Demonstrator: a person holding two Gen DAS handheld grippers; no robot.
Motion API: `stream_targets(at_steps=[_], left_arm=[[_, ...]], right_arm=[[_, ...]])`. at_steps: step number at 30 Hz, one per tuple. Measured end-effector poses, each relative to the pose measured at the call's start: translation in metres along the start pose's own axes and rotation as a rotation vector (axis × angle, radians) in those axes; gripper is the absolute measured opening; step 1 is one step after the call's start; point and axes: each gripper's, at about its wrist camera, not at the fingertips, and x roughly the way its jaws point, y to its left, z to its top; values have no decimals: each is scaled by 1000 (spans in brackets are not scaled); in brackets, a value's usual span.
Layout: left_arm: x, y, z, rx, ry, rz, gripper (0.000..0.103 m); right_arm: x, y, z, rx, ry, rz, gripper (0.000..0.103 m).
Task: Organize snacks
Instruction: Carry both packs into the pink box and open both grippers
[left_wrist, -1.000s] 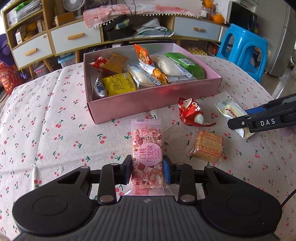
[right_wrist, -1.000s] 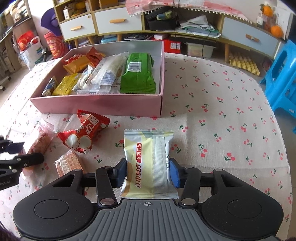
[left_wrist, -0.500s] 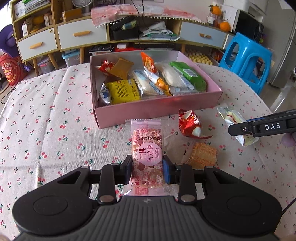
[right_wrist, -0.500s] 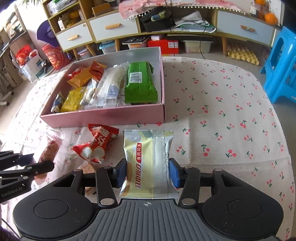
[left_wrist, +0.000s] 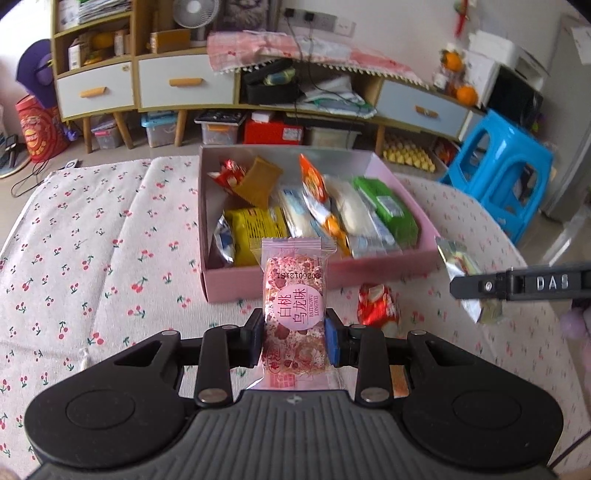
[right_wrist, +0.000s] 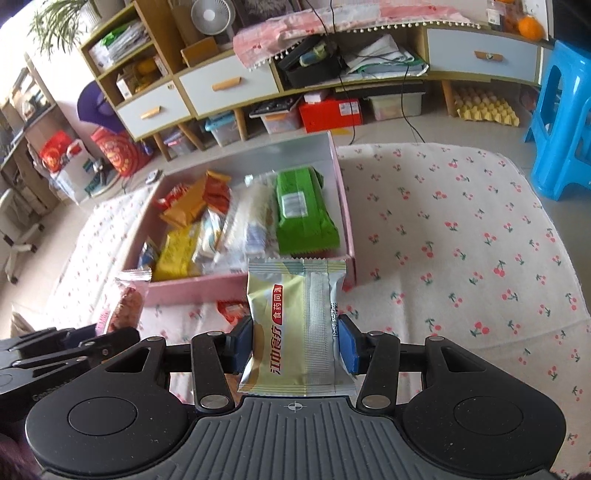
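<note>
My left gripper is shut on a pink peach-oolong snack bar and holds it in the air in front of the pink box. My right gripper is shut on a pale yellow snack packet, held up near the box's front right corner. The box holds several snacks, among them a green packet and a yellow one. A red candy wrapper lies on the cloth before the box. The right gripper also shows in the left wrist view.
The table has a cherry-print cloth. A wafer snack lies on the cloth, mostly hidden behind my left gripper. A blue stool stands right of the table. Low cabinets with drawers and storage bins stand behind it.
Both grippers have lifted their snacks off the cloth and risen; the views now look down into the box from higher up. The red candy and the wafer have stayed on the cloth.
</note>
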Motion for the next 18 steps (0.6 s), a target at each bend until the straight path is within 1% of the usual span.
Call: stream_targets(at_steps=[4, 10, 13, 18], left_arm=[[4, 2, 11, -49, -20, 3, 30], [23, 8, 36, -53, -42, 29, 30], [37, 13, 43, -71, -39, 30, 30], [57, 16, 48, -78, -35, 23, 30]], right_arm=[[2, 7, 10, 24, -14, 17, 46], [15, 12, 40, 37, -38, 35, 46], [27, 13, 59, 39, -47, 55, 46], [54, 17, 88, 2, -49, 48, 46]])
